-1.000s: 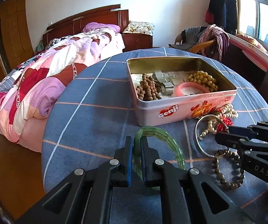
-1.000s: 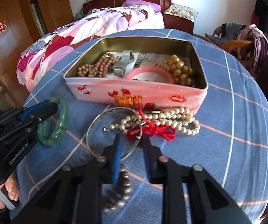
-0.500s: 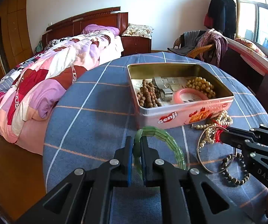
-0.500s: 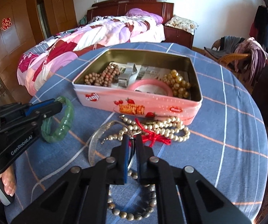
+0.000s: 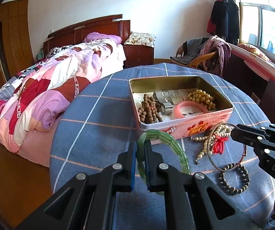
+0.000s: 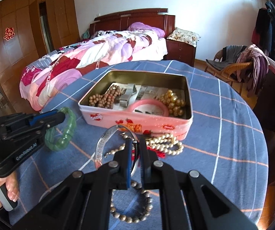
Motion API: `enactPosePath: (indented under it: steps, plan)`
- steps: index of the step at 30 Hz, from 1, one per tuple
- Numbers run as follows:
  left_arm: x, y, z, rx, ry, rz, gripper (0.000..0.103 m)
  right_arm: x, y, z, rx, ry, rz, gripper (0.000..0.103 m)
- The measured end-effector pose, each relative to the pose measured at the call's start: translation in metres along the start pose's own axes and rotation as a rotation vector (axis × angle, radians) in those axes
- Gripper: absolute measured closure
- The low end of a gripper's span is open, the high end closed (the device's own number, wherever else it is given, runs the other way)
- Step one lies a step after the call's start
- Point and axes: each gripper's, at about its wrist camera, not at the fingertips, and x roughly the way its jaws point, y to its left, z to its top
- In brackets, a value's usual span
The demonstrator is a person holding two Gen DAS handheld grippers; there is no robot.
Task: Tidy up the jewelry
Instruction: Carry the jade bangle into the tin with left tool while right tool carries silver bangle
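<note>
- pink tin (image 5: pixel 194 123) (image 6: pixel 137 121) lidless, toward the far-middle of the round blue-checked table (image 5: pixel 103 115) (image 6: pixel 223 115); holds 4 pieces on printed paper: brown wooden beads (image 5: pixel 148 111) (image 6: pixel 104 97) at its left end; silver metal watch band (image 5: pixel 164 103) (image 6: pixel 127 95) in the middle; pink bangle (image 5: pixel 190 109) (image 6: pixel 148 105) against the near wall; gold beads (image 5: pixel 201 98) (image 6: pixel 172 101) at the right end
- left gripper (image 5: pixel 140 153) (image 6: pixel 61 116) fingers closed on green bangle (image 5: pixel 164 149) (image 6: pixel 64 132); bangle tilted up, near the tin's near-left corner
- right gripper (image 6: pixel 135 151) (image 5: pixel 233 131) fingers clamped on thin silver bangle (image 6: pixel 104 145) (image 5: pixel 214 159), its far rim raised close to the tin's near wall
- pearl strand with red knot (image 5: pixel 214 140) (image 6: pixel 164 143) on the cloth just beside the tin's near wall; dark bead bracelet (image 5: pixel 234 178) (image 6: pixel 131 207) nearer the table's near edge
</note>
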Motion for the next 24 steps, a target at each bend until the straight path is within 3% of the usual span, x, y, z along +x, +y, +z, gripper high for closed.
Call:
enactPosePath:
  steps: [24]
  plan:
    - [-0.009, -0.019, 0.042, 0.062, -0.076, 0.009, 0.096, -0.012, -0.023, 0.019, 0.017, -0.061, -0.048, 0.094]
